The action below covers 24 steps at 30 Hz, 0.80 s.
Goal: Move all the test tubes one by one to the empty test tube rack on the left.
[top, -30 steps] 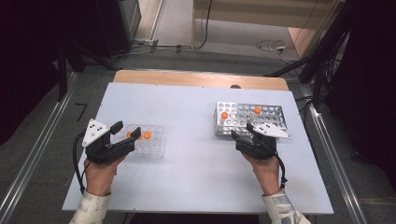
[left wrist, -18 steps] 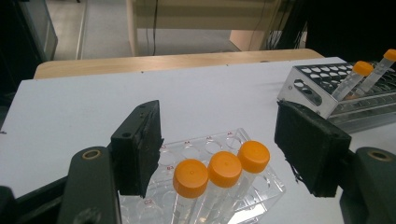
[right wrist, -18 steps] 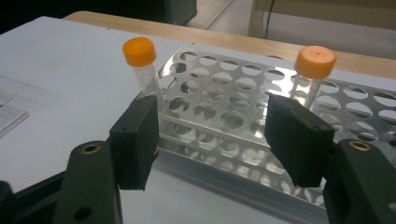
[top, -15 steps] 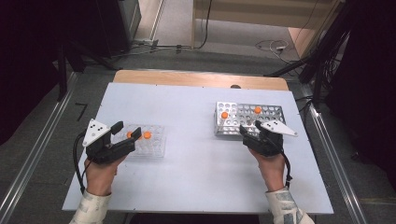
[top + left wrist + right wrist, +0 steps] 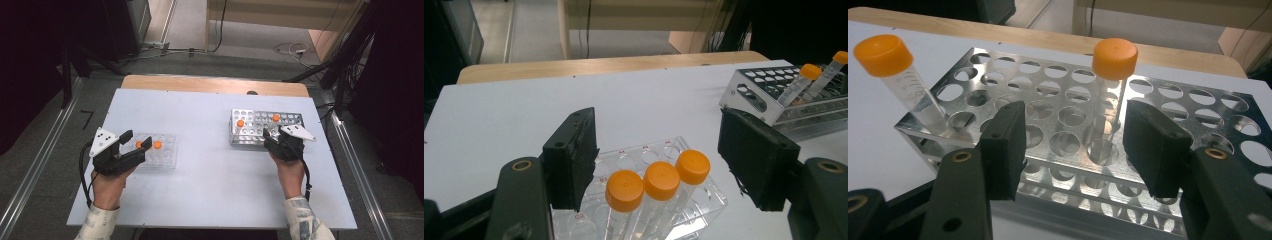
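High view has the right gripper (image 5: 278, 138) nudged forward since a second ago, now right over the metal rack (image 5: 290, 120), jaws spread wide and empty, lined up on an orange-capped tube (image 5: 1112, 85). Left gripper (image 5: 135, 145) sits open, holding nothing, by the clear tray (image 5: 167, 159). Looks like a grab's coming.

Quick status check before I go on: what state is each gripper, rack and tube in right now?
left gripper: open, jaws either side of the three tubes, touching none.
right gripper: open, empty, at the metal rack's near edge.
clear plastic rack: flat on the table, holds three tubes.
three orange-capped tubes: capped, in a row.
metal rack: mostly empty holes.
corner tube: capped, leaning.
middle tube: capped, upright.
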Each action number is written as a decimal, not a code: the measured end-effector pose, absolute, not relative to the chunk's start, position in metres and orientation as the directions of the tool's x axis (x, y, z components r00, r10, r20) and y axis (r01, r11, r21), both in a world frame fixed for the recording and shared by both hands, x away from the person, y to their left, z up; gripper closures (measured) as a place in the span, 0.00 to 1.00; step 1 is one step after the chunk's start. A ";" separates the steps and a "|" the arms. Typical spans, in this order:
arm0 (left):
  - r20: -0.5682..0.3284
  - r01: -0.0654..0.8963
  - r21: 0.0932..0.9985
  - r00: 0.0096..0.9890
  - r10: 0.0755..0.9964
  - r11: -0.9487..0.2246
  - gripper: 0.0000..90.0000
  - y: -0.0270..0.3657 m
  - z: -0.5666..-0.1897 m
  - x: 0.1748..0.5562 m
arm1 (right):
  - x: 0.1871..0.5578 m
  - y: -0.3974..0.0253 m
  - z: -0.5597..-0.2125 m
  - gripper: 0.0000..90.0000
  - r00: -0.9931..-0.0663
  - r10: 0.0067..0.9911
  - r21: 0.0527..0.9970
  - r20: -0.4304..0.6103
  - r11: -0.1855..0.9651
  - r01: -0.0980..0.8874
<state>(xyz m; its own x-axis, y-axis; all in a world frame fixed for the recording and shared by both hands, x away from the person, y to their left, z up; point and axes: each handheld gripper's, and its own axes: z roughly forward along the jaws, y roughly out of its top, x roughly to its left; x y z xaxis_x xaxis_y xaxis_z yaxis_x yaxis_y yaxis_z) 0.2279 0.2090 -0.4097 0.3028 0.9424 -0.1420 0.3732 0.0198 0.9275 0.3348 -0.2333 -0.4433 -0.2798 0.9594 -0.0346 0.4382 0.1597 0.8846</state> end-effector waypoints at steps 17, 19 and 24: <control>-0.146 0.371 0.928 0.308 0.940 0.023 0.35 0.209 -0.409 0.229 | 0.360 -0.238 -0.450 0.62 -0.187 0.981 0.874 -0.048 0.132 0.467; -0.146 0.371 0.928 0.308 0.940 0.023 0.35 0.209 -0.409 0.229 | 0.362 -0.237 -0.450 0.64 -0.196 0.979 0.876 -0.050 0.137 0.463; -0.145 0.371 0.928 0.310 0.940 0.021 0.35 0.208 -0.409 0.229 | 0.368 -0.235 -0.453 0.69 -0.208 0.977 0.868 -0.057 0.151 0.473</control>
